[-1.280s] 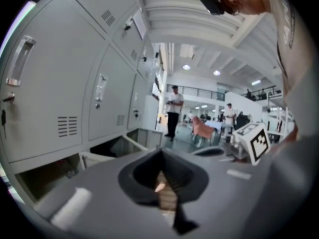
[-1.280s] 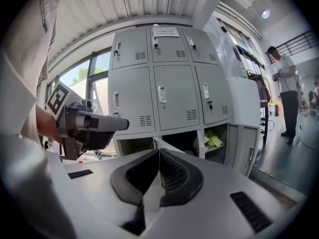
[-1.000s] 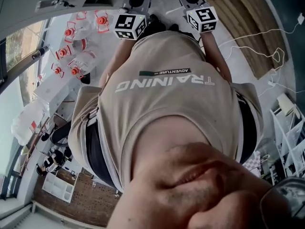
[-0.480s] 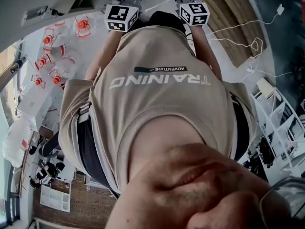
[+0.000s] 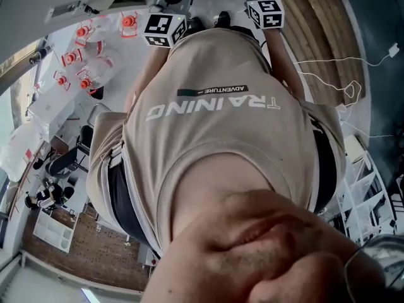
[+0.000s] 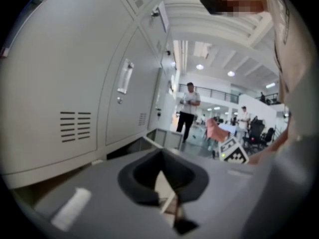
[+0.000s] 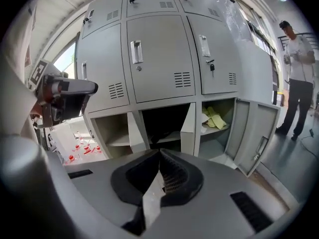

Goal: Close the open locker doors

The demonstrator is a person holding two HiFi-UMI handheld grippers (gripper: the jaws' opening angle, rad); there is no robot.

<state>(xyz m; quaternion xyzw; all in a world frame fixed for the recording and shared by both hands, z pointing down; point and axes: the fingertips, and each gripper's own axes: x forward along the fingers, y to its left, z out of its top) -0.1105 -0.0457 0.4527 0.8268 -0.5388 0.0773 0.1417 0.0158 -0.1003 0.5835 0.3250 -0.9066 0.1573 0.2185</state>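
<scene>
The grey lockers fill the right gripper view. Three bottom-row compartments stand open: a left door (image 7: 132, 129) edge-on, a middle door (image 7: 190, 127), and a wide-swung right door (image 7: 255, 133) beside a shelf with yellow-green cloth (image 7: 215, 117). My right gripper (image 7: 160, 156) is shut on nothing, well short of them. My left gripper (image 6: 162, 156) is also shut and empty, with closed locker doors (image 6: 127, 101) along its left. In the head view, only the left marker cube (image 5: 165, 30) and the right marker cube (image 5: 266, 12) show above my torso.
Red-capped bottles (image 5: 81, 46) lie on white sheeting at the left. Cables (image 5: 353, 74) trail over the floor and white shelving (image 5: 366, 194) stands at the right. One person (image 7: 298, 78) stands beside the open right door, another (image 6: 188, 111) further down the hall.
The head view has swung, so the floor and bottles have shifted around me. Both marker cubes stay near the top, the right one a little higher. The jaws do not show in the earlier frames.
</scene>
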